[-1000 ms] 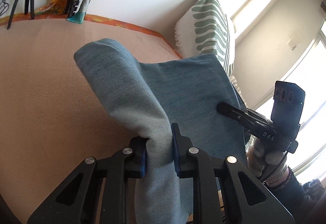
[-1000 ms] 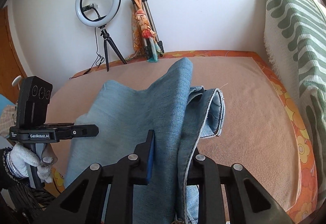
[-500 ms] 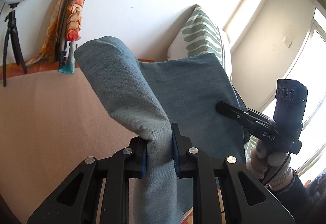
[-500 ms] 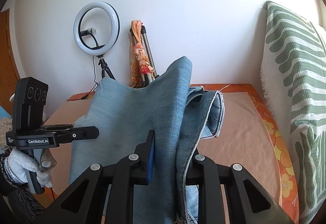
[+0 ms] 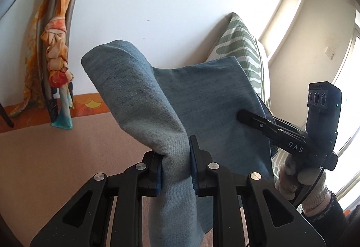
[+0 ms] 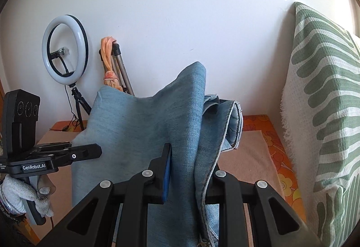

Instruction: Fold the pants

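Blue denim pants [image 5: 202, 103] hang lifted between both grippers, above a peach bed cover [image 5: 56, 157]. My left gripper [image 5: 175, 163] is shut on a bunched fold of the denim, which rises above its blue pads [image 5: 193, 166]. In the same view my right gripper [image 5: 258, 122] clamps the far side of the cloth, held by a gloved hand [image 5: 299, 181]. From the right wrist view, my right gripper [image 6: 186, 170] is shut on the pants [image 6: 146, 125], with a hemmed edge [image 6: 234, 125] curling to the right. The left gripper [image 6: 87, 152] grips the cloth's left side there.
A green-and-white patterned pillow [image 6: 326, 112] leans upright at the right of the bed. A ring light on a tripod [image 6: 65, 51] and a folded stand wrapped in orange cloth [image 5: 58, 55] stand against the white wall. The orange floral sheet [image 6: 281, 150] borders the cover. A bright window [image 5: 351, 67] is right.
Both grippers have risen and carried the pants up and forward; the bed now sits lower in both views and the wall fills more of them. Both grips on the denim stay the same.
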Demonstrator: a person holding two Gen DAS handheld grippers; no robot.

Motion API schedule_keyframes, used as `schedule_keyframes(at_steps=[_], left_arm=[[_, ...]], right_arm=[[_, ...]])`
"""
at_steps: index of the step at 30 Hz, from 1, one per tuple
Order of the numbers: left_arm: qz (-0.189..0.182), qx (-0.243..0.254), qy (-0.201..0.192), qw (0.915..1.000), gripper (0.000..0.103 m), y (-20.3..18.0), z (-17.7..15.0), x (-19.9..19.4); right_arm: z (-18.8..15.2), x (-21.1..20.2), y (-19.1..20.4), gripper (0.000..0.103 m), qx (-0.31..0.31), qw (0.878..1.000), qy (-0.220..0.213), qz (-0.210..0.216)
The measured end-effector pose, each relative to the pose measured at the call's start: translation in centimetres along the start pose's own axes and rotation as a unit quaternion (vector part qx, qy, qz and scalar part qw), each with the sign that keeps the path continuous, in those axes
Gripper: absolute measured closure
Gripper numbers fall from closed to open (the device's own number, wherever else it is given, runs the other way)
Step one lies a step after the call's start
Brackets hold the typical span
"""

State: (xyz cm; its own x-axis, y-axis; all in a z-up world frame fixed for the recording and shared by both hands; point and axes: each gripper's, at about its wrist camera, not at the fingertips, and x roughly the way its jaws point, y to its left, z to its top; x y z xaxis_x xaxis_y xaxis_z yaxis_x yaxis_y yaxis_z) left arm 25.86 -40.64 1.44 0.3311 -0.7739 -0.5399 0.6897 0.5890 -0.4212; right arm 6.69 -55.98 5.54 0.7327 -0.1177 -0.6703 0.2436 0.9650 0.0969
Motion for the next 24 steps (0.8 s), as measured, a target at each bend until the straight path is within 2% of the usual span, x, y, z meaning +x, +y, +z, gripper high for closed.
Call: schedule_keyframes(at_steps=[8, 14, 19, 20, 22, 23, 24], left_arm=[[0.010, -0.007, 0.015, 0.9998, 0.085, 3.9, 3.2, 6.4], [0.026, -0.013, 0.033, 0.9990, 0.085, 6.8, 3.3, 10.2], [0.076, 0.002, 0.048, 0.9959, 0.085, 8.0, 2.7, 12.3], [0.088, 0.004, 0.053, 0.9947, 0.084, 8.2, 2.6, 12.5], [0.104, 0.012, 0.064, 0.9925, 0.083, 8.4, 2.5, 13.0], [0.114, 0.020, 0.066, 0.9911, 0.082, 8.3, 2.4, 13.1], [0.125, 0.026, 0.067, 0.9895, 0.079, 8.2, 2.2, 13.1]], right_arm=[[2.7, 7.8, -3.6, 0.084, 0.008, 1.000, 0.021, -0.003], [2.7, 13.5, -6.0, 0.084, 0.023, 0.999, 0.044, -0.002], [2.0, 17.4, -6.7, 0.083, 0.015, 0.997, 0.074, -0.023], [1.9, 18.0, -6.9, 0.081, 0.014, 0.996, 0.081, -0.033], [1.8, 19.1, -7.0, 0.073, 0.006, 0.994, 0.097, -0.054], [1.7, 19.4, -7.0, 0.066, 0.000, 0.992, 0.103, -0.071], [1.7, 19.6, -7.0, 0.063, -0.006, 0.990, 0.105, -0.089]])
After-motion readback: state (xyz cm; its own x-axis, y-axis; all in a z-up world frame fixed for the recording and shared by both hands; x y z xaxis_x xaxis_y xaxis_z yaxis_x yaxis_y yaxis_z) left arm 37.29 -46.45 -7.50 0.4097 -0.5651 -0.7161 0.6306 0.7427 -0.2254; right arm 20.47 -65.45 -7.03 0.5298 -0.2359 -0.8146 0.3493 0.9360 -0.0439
